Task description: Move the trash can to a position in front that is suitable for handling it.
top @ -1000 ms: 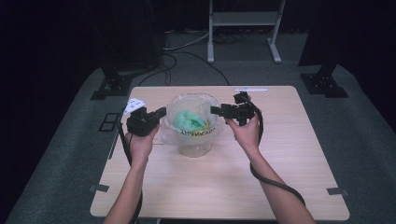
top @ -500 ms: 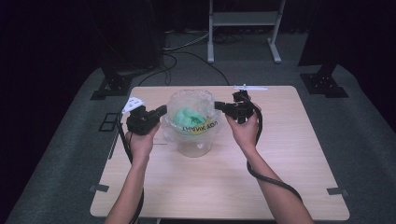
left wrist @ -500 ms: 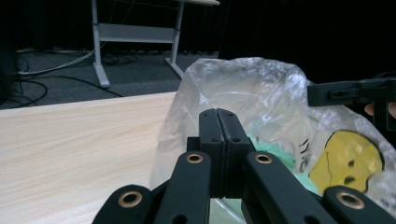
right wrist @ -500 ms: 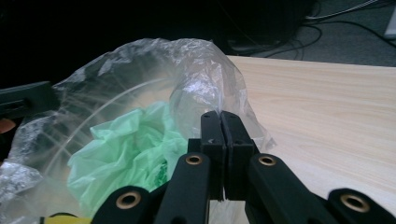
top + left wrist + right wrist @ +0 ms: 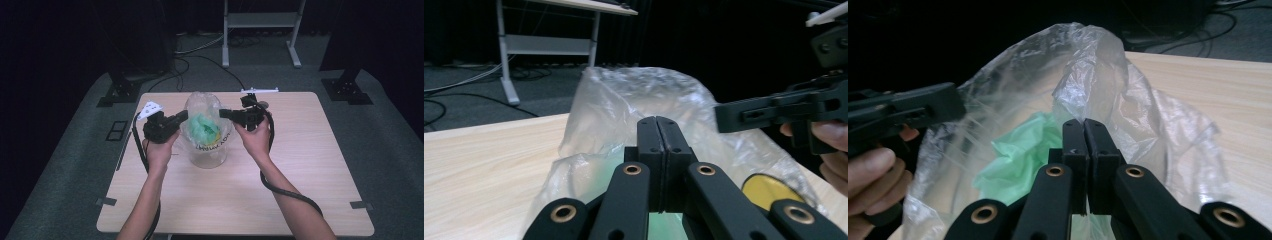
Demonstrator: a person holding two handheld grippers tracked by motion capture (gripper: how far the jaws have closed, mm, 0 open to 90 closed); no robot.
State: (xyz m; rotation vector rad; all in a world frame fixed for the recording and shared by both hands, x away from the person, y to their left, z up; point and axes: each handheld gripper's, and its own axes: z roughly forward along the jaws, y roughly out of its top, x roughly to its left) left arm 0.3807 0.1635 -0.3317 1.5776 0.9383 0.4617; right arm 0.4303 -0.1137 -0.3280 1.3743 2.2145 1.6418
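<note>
Gripping the clear plastic bag point(image 5: 206, 131) from either side, the left gripper point(image 5: 181, 118) and right gripper point(image 5: 226, 113) both pinch its film, jaws clenched tight.

Light wood table point(image 5: 310, 200) on grey carpet floor point(image 5: 390, 130). Black curtains behind, white metal stand point(image 5: 260, 20) at back, 2 black stand bases point(image 5: 347, 90), cables point(image 5: 200, 55) on floor.

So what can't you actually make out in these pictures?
- Printed lettering on the clear plastic bag: too small to read in the high view.
- Green item inside: crumpled, veiled by the film; its kind is unclear.
- Yellow piece: cut off by the left tool in its own view.
- Whether the right tool pinches film: hidden where its shut jaws meet.
</note>
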